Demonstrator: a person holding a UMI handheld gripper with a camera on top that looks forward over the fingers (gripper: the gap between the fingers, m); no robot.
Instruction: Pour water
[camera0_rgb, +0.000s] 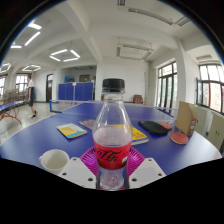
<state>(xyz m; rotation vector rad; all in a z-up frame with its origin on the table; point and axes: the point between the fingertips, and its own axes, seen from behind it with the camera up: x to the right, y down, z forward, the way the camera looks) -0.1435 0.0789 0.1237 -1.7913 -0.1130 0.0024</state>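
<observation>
My tongs (112, 172) are clamped on the bottle (112, 130), both pink pads pressing its lower body at the red label, the bottle upright between the fingers with its black cap on. It appears clear thin plastic, so I judge it light, smooth and liable to dent or slip under squeeze; the labelled waist is the firmest hold. A white cup (54, 160) stands on the blue worktop (30, 145) just left of my tongs, the likely receiver
</observation>
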